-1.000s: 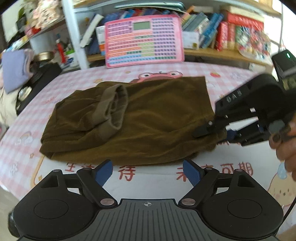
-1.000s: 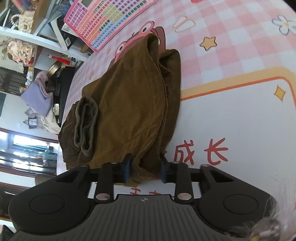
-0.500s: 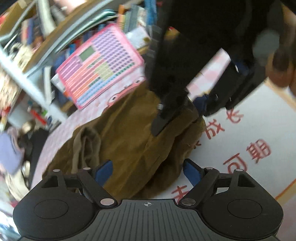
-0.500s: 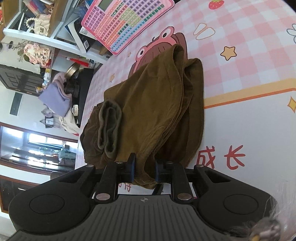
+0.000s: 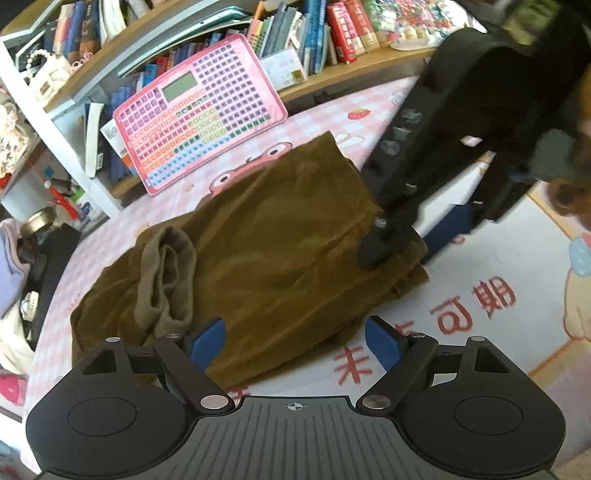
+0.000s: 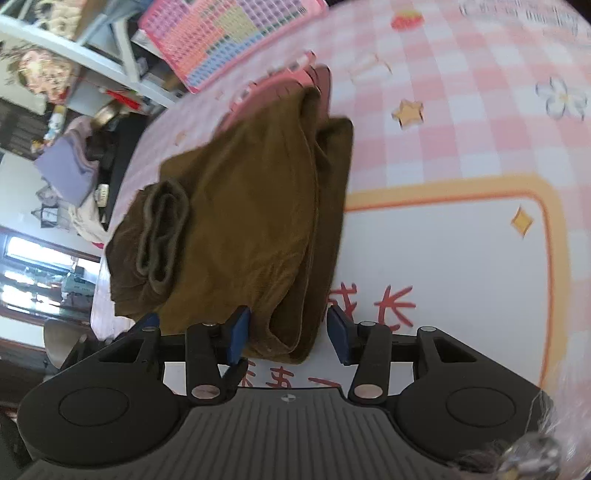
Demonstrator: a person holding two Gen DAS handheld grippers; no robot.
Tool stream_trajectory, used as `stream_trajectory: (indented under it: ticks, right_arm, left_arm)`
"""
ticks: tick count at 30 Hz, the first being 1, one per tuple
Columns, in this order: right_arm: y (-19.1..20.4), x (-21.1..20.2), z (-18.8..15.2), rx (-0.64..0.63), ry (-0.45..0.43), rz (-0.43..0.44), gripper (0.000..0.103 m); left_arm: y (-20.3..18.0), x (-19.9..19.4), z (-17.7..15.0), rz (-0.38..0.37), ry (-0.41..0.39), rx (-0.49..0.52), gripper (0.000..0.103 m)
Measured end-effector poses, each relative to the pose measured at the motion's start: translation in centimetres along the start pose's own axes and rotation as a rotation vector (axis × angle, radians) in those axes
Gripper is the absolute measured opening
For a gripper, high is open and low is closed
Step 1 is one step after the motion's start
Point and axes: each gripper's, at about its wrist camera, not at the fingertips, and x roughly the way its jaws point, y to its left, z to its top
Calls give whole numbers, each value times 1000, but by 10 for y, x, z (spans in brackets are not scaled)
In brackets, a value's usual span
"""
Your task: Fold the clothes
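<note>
On the pink checked mat (image 6: 461,122), the right gripper (image 6: 288,334) opens off the folded brown trousers' (image 5: 280,251) corner, the left gripper (image 5: 295,343) hovering wide and empty; releasing slowly should keep layers stacked.

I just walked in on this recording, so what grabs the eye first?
A folded brown garment lies mid-table on a pink checked tablecloth, its ribbed cuff bunched on top. The right gripper is opening around the garment's near corner. Behind, a pink keyboard toy leans against the bookshelf.
</note>
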Motion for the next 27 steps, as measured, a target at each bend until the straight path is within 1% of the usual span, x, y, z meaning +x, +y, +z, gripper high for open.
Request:
stream_trajectory:
  ticks: [1,2,3,6,10,14,21,26,27]
  right_arm:
    - [0,4,0,8,-3,10,42]
    - [1,6,2,15,-3,17,38]
    - [1,10,3,27,0,24,24]
    - [-6,14,5,90,19,58,13]
    - [-2,3,7,84,-2,96,10]
    - [5,0,8,68,-10,104,10]
    - [10,-2,8,62,-12,111,10]
    - [14,-4,9,54,-15,118,10]
    - [15,-4,9,47,-15,119,10]
  left_arm:
    - [-1,0,-1,-2,2,8,85]
    - [-3,0,-2,-3,4,19,85]
    - [-4,1,-2,-2,7,32,85]
    - [-9,4,-3,28,12,84,85]
    - [-13,10,-3,64,13,135,85]
    - [-16,16,-1,89,3,169,85]
    - [-22,21,4,107,-23,198,85]
    - [-33,23,11,94,-57,244,85]
    - [-37,24,12,95,-69,259,83]
